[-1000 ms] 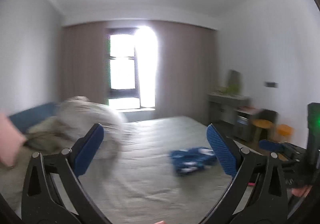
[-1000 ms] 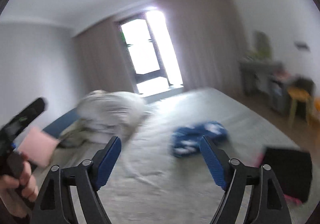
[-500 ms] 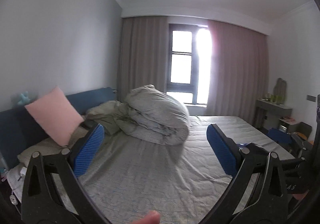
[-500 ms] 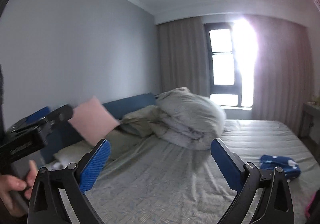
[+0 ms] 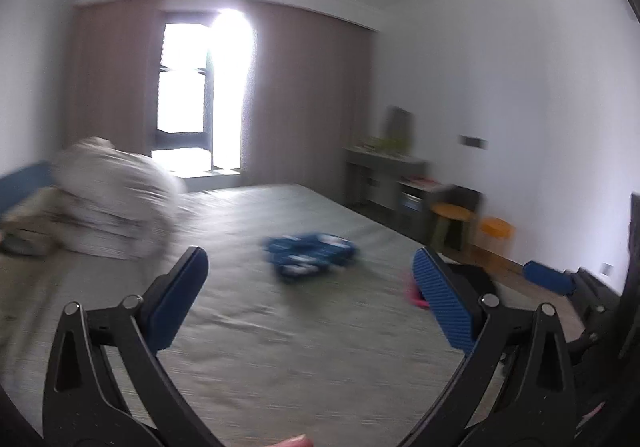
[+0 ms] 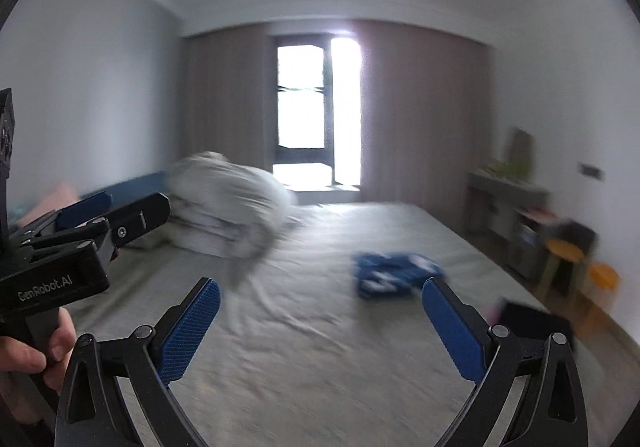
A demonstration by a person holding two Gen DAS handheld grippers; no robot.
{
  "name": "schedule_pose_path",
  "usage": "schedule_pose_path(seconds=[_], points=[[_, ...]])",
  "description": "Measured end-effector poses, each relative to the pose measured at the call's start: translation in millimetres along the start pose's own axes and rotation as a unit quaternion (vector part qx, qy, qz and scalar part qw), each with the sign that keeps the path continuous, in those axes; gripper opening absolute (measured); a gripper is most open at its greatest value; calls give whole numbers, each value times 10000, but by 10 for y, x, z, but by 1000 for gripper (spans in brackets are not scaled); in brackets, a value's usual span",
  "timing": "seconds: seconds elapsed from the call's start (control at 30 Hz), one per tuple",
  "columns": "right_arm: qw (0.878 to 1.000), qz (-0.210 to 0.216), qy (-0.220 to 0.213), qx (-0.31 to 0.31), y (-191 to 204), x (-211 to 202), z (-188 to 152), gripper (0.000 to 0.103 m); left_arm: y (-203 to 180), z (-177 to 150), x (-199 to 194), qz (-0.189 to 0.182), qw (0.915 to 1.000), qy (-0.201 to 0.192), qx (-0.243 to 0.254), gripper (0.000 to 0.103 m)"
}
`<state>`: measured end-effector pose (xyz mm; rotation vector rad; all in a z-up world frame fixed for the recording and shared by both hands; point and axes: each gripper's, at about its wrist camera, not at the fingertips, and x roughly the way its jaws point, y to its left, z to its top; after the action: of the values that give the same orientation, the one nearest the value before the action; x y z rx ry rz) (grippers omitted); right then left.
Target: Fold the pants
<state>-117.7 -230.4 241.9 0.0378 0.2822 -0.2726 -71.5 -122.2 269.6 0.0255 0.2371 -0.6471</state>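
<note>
Both views blurred. Left gripper [image 5: 310, 293] held level above the grey-green patterned bed [image 5: 248, 347], blue-padded jaws spread wide, nothing between them. Right gripper [image 6: 320, 321] likewise wide apart and empty, aimed across the bed toward the window. Person's left hand [image 6: 30, 355] wraps the left tool's black handle, seen at the right view's left edge. Crumpled blue-and-white patterned pants [image 5: 310, 257] [image 6: 396, 273] lie on the bed, well ahead of both grippers. Bunched grey duvet [image 6: 228, 203] sits near the headboard.

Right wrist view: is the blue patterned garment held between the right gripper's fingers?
No, the blue patterned garment lies on the grey bed beyond the open right gripper.
</note>
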Motion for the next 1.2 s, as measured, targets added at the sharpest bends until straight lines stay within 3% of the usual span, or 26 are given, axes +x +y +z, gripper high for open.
schedule_pose_path(seconds=[0.17,0.3,0.37,0.47,0.7,0.93,1.2], points=[[9922,-902,481,712,-1015,-95,-412,103,-857,-250,490,-979,9942,442,113,102],[9766,-1854,603,912,-1581,-256,-650,103,-1315,-488,743,-1297,9884,740,276,102],[9695,-2138,665,999,-1765,-313,-740,103,-1492,-613,867,-1438,9844,953,340,102],[9633,-2236,806,1249,-1991,-277,-877,103,-1615,-816,990,-1654,9778,1259,275,102],[9550,-2294,1217,1437,-2273,-148,-1240,103,-1702,-1137,1126,-1637,9720,1677,184,102],[9520,-2252,1463,1467,-2332,109,-1430,103,-1548,-1306,1245,-1575,9691,1899,-2,102],[9512,-2263,1603,1351,-2225,251,-1490,103,-1522,-1350,1240,-1510,9694,1932,136,102]])
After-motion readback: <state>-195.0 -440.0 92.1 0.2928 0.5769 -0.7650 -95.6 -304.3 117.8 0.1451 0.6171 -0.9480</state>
